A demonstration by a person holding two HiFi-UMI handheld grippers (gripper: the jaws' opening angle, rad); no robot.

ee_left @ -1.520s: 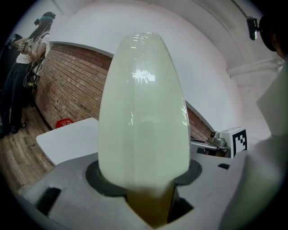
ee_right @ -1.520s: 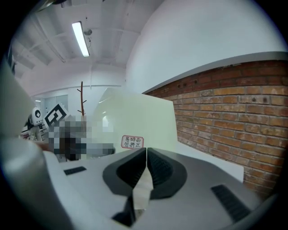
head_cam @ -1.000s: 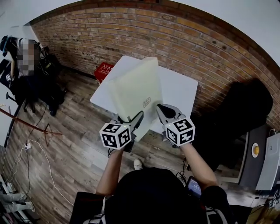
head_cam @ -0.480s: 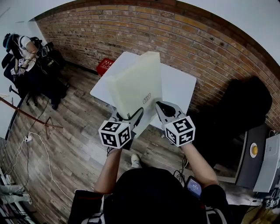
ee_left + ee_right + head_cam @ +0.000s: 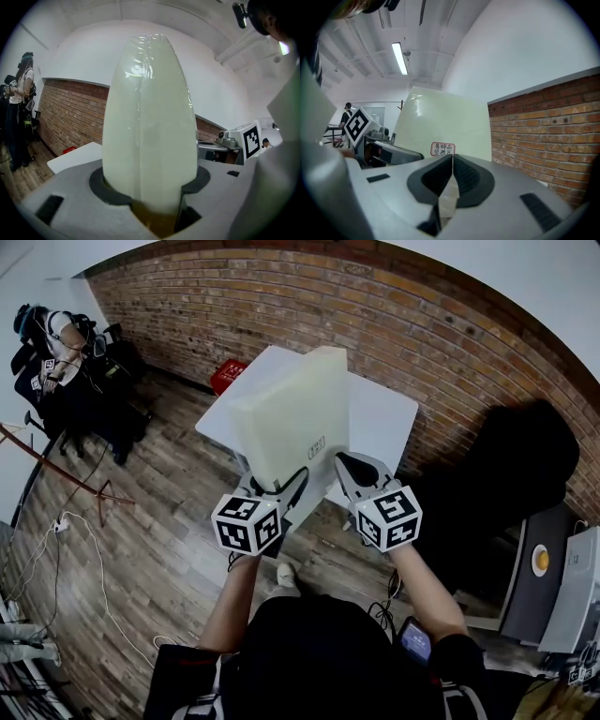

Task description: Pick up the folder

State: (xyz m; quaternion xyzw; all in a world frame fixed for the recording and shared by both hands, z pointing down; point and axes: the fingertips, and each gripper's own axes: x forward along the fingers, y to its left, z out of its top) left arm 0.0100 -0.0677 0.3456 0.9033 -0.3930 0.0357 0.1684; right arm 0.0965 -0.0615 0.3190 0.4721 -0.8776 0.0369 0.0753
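A thick, pale cream folder [image 5: 291, 418] is held upright above the white table [image 5: 389, 423], with a small red-framed label near its lower edge. My left gripper [image 5: 281, 486] is closed on the folder's wide lower end; in the left gripper view the folder [image 5: 149, 117] fills the gap between the dark pads [image 5: 101, 185]. My right gripper [image 5: 349, 468] is shut on a thin edge of the folder [image 5: 445, 126], which shows as a pale strip pinched between its pads [image 5: 466, 180].
A brick wall [image 5: 422, 324] runs behind the table. A red crate [image 5: 228, 374] sits on the wood floor beside it. A person [image 5: 52, 343] is at the far left by dark chairs. A black bulky shape [image 5: 511, 474] and a grey machine [image 5: 539, 563] stand on the right.
Both grippers and the folder have risen a little and moved slightly away from me, toward the wall. The grips have not changed.
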